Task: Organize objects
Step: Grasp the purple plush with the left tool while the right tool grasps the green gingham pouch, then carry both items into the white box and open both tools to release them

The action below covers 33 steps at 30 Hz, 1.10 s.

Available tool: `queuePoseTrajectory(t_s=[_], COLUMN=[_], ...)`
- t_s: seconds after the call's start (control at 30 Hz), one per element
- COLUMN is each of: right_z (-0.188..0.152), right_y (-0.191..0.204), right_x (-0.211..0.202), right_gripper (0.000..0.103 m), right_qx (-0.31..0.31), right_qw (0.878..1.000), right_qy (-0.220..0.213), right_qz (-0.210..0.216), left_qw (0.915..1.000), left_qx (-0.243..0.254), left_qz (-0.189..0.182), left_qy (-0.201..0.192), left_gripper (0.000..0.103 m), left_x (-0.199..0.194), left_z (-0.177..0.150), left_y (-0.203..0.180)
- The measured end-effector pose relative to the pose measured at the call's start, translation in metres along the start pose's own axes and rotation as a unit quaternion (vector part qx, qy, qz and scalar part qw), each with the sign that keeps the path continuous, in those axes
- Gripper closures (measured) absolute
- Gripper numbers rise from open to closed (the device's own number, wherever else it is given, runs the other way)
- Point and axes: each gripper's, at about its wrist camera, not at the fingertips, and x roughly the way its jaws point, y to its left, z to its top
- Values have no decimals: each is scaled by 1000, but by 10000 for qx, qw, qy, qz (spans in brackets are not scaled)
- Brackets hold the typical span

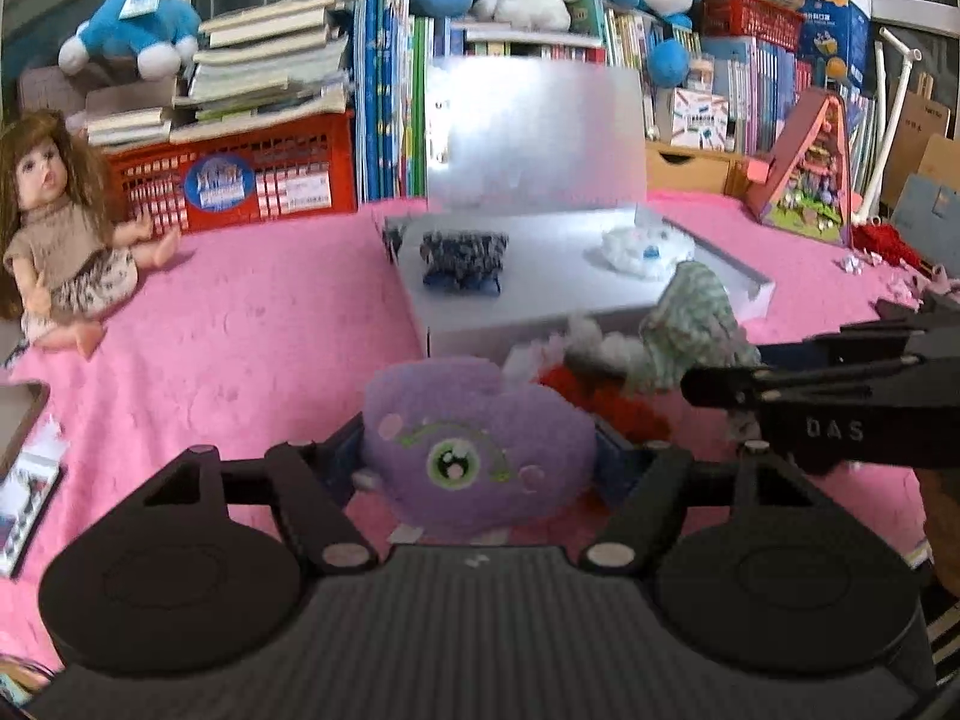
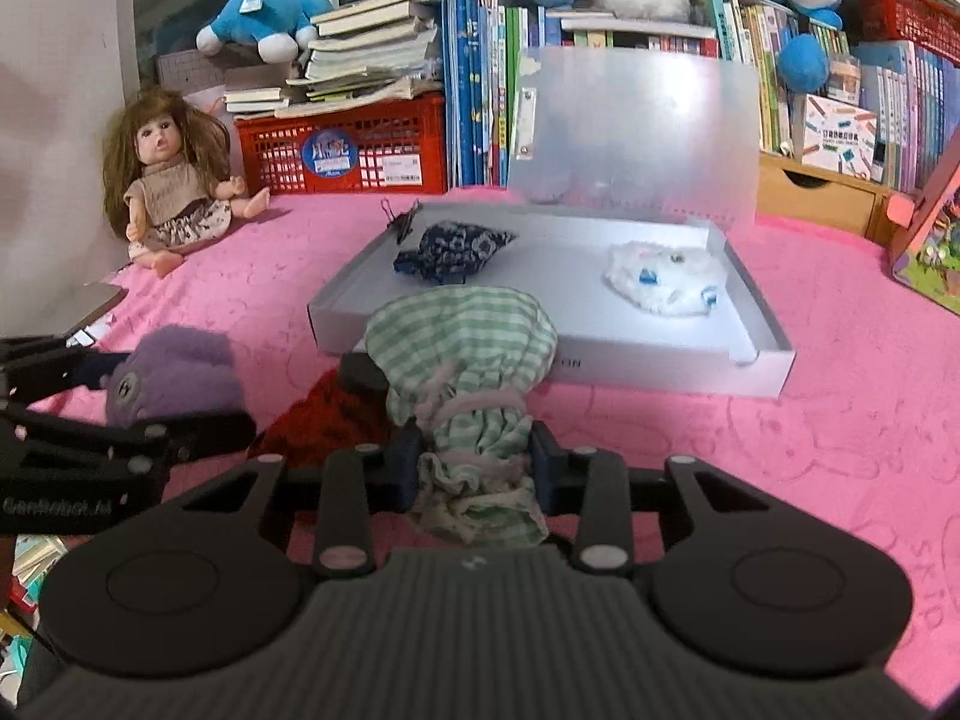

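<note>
My left gripper [image 1: 480, 468] is shut on a purple plush toy [image 1: 474, 450] with a green eye, held above the pink cloth. My right gripper [image 2: 477, 462] is shut on a green-striped cloth pouch [image 2: 462, 348] tied at its neck, in front of the open white box [image 2: 762, 354]. The box holds a dark blue patterned pouch [image 2: 450, 252] at the left and a white fluffy item [image 2: 660, 279] at the right. A red fuzzy item [image 2: 324, 414] lies on the cloth between the grippers. The left wrist view also shows the striped pouch [image 1: 696, 324] and the box [image 1: 540, 300].
A doll [image 2: 168, 186] sits at the far left on the pink cloth [image 2: 780, 450]. A red basket [image 2: 348, 150], stacked books and plush toys line the back. A pink triangular toy house [image 1: 810, 174] stands at the right. The box lid [image 2: 636, 132] stands upright.
</note>
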Motion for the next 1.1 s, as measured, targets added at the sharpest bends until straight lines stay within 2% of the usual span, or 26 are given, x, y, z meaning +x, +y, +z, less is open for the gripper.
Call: queuePoseTrajectory(t_s=[0.27, 0.5, 0.73, 0.87, 0.97, 1.1], right_z=[11, 16, 15, 12, 13, 16], right_y=[-8, -23, -40, -53, -56, -57], right_x=[-3, 1, 6, 6, 6, 5], right_gripper=[63, 63, 62, 62, 62, 62], right_qx=[43, 321, 592, 910, 879, 911], right_qw=[9999, 9993, 9962, 9942, 9937, 9938], right_qy=[-114, 11, 186, 273, 240, 199], right_qz=[-93, -197, -616, -514, -648, -612], left_qw=[9999, 9998, 9998, 9998, 9998, 9998], left_qx=[-72, -49, -61, -75, -72, -83], left_qz=[-95, -185, -184, -181, -177, -179], left_qy=[-83, -11, -50, -42, -63, -71], left_gripper=[26, 26, 26, 26, 26, 26], left_x=[11, 28, 38, 41, 43, 46], left_z=[22, 31, 39, 42, 44, 47], left_y=[1, -2, -3, -2, -2, -3])
